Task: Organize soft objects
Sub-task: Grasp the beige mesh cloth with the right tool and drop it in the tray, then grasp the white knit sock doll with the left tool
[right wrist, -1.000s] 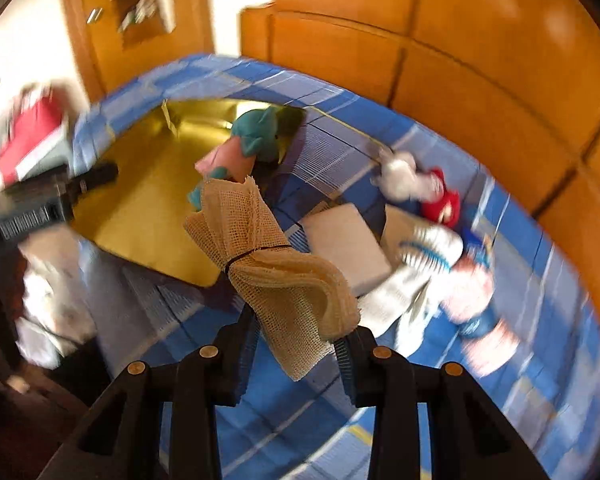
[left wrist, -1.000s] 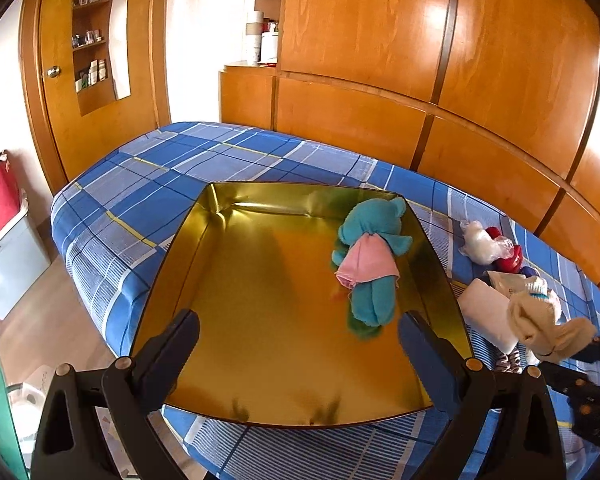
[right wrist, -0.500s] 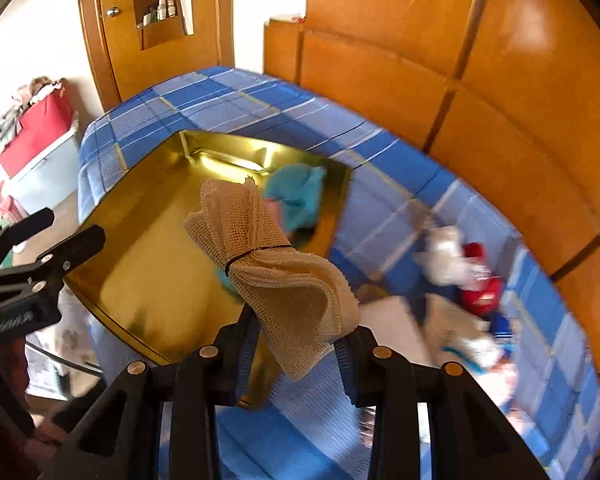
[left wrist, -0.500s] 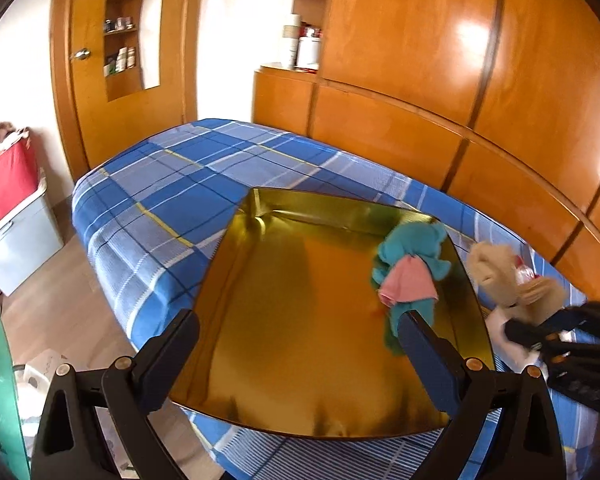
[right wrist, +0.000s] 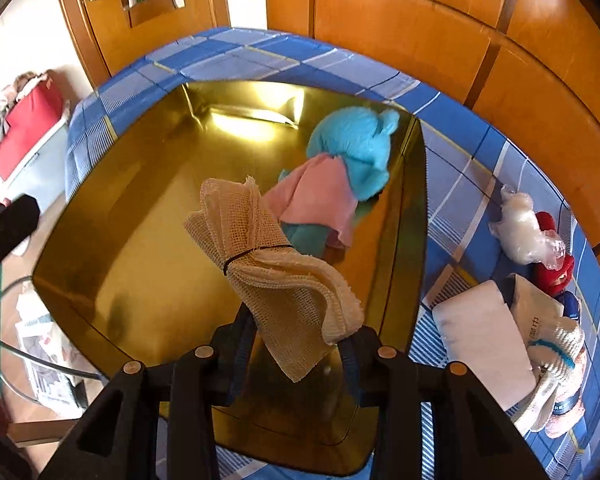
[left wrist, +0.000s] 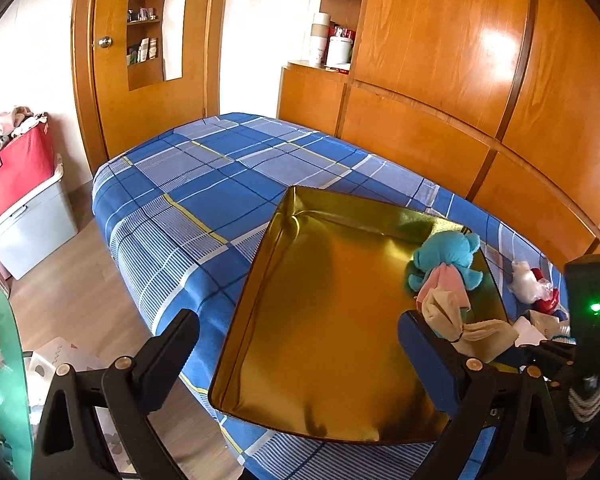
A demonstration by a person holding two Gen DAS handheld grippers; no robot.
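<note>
The right tool (right wrist: pixel 296 344), jaws opening around the tied mesh cloth (right wrist: pixel 276 268), has moved over the gold tray (right wrist: pixel 140 240); the cloth's long axis tilts up-left.

A plush toy (right wrist: pixel 352 148) lies inside a tray (right wrist: pixel 140 216) on a bed (left wrist: pixel 204 184), more soft items (right wrist: pixel 532 320) lying to the tray's right.

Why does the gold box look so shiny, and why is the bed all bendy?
Right wrist view: window light glares off the gold box near the teal plush. Left wrist view: the fisheye lens curves the bed and puts bright spots on the wooden wall.
</note>
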